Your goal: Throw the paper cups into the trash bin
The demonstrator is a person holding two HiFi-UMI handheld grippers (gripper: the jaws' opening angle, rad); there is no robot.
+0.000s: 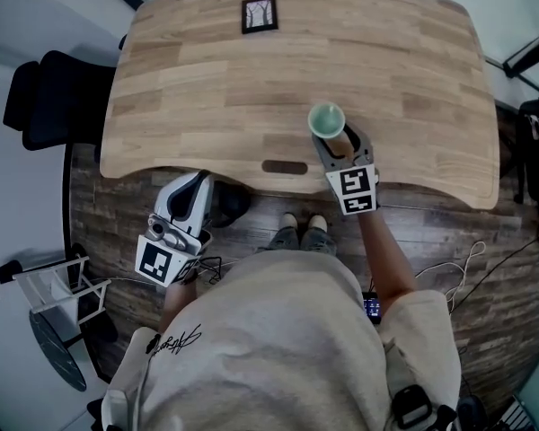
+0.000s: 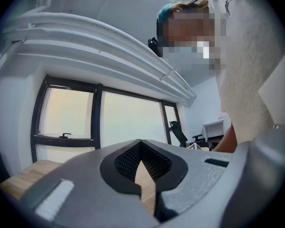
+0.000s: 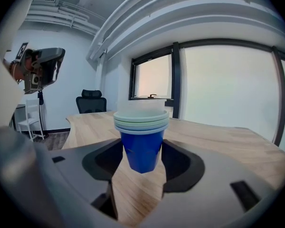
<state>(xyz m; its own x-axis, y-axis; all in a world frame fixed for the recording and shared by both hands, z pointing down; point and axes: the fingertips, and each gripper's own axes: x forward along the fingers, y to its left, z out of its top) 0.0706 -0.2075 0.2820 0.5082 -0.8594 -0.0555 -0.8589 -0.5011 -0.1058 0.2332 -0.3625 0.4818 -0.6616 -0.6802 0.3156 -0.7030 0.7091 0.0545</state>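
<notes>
A stack of paper cups (image 1: 326, 120), blue outermost (image 3: 142, 148) with pale green and white rims above, stands upright between the jaws of my right gripper (image 1: 333, 140), over the front part of the wooden table (image 1: 207, 88). The right gripper (image 3: 141, 152) is shut on the blue cup's sides, and the cup's base hangs a little above the wood. My left gripper (image 1: 198, 185) is off the table's front edge, over the floor, jaws shut (image 2: 141, 144) with nothing in them. A dark round container (image 1: 228, 206) sits on the floor right beside it, partly under the table edge.
A small framed picture (image 1: 259, 13) lies at the table's far edge. A black office chair (image 1: 45, 97) stands at the left. A white rack and a round stand base (image 1: 58, 317) are at lower left. Cables (image 1: 463, 272) trail over the floor at right.
</notes>
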